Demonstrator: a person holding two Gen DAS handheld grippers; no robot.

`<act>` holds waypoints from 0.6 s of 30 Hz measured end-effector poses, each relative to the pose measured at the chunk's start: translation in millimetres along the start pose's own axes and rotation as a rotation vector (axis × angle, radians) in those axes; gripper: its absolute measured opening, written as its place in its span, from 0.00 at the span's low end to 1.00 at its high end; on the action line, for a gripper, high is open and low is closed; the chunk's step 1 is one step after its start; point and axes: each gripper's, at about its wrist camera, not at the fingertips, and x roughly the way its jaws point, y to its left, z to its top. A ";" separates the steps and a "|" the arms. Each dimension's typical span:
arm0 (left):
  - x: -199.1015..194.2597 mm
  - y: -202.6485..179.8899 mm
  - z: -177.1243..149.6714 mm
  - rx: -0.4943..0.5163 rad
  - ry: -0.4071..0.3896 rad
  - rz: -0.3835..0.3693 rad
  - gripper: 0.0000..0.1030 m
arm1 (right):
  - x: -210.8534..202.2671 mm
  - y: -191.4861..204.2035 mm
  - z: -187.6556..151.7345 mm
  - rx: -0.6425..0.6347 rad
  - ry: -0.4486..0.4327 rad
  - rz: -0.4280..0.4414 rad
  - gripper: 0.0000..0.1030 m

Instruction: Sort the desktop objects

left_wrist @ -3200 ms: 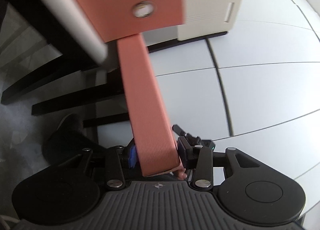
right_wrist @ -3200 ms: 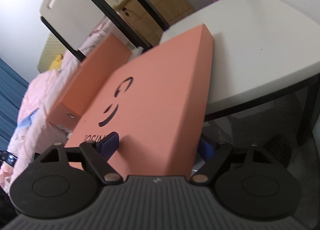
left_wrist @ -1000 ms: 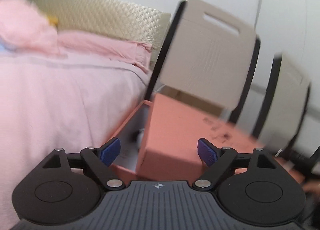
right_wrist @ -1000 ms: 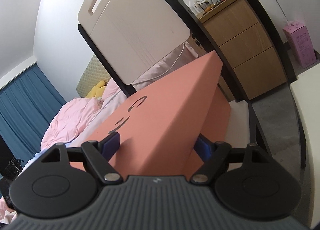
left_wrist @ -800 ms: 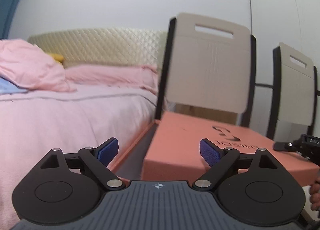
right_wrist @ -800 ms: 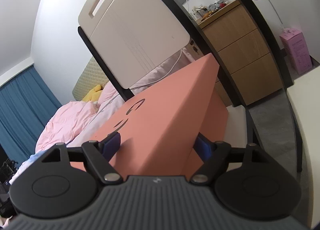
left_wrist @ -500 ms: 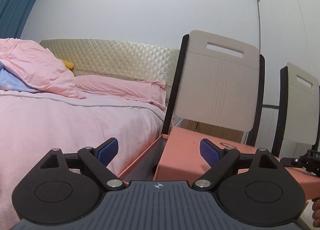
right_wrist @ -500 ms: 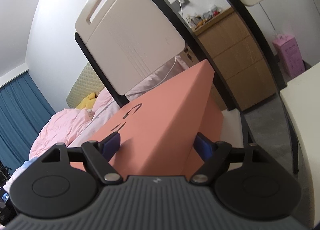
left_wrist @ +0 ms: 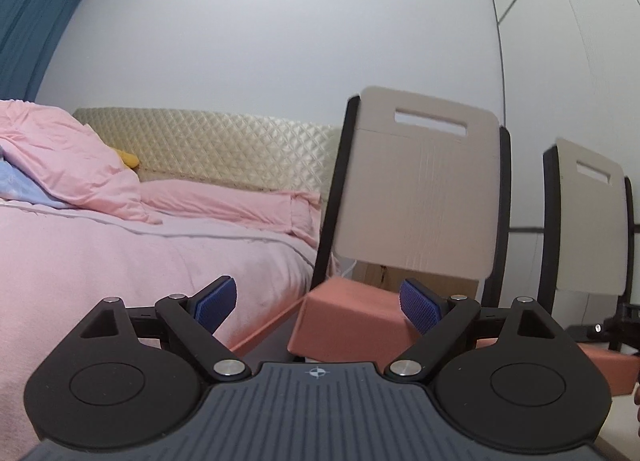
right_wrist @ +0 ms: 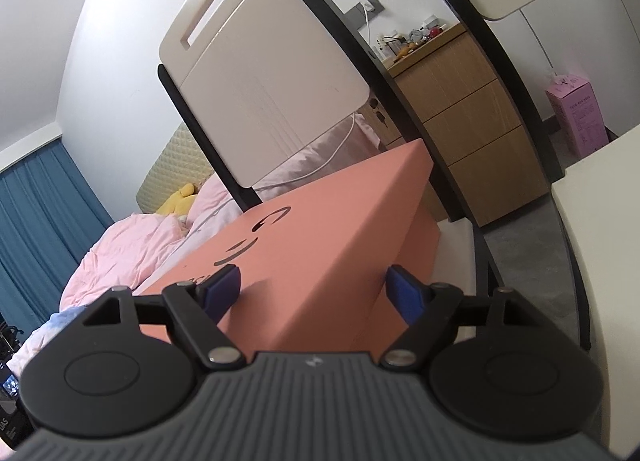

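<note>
Spanning most of the background, the bed [left_wrist: 120, 253] with pink bedding sits behind two chairs; the nearer chair [left_wrist: 420, 189] stands directly beyond the working area. A wooden drawer unit [right_wrist: 460, 133] and a pale table edge [right_wrist: 600, 189] appear in the right wrist view.

The salmon box lid [right_wrist: 320, 257], the task's thing, is held up at a tilt in front of the chair, its printed top face toward the right wrist camera. The right gripper [right_wrist: 316, 293] clamps it: one blue pad bears on the top face, the other on the lid's side wall, so the grip straddles the corner edge, probably to keep the wide panel from swinging. In the left wrist view the lid's far corner lies low between the fingers, and a thin salmon rim [left_wrist: 264, 329], likely the box base, runs beside it; what the base rests on cannot be told.

The left gripper [left_wrist: 316, 305] is spread wide and holds nothing, its pads clear of the lid on both sides. Judged from this, the left tool is free to steady or receive.
</note>
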 end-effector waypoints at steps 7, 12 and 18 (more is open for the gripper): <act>-4.2 5.3 1.2 -0.034 -0.043 0.016 0.89 | -9.5 8.1 -4.1 -0.015 -0.025 -0.008 0.75; -4.4 7.9 1.9 -0.055 -0.045 0.004 0.89 | -11.9 14.3 -7.2 -0.017 -0.050 -0.036 0.72; 0.3 9.0 0.9 -0.059 -0.033 -0.021 0.90 | -13.3 19.9 -10.8 -0.035 -0.059 -0.062 0.67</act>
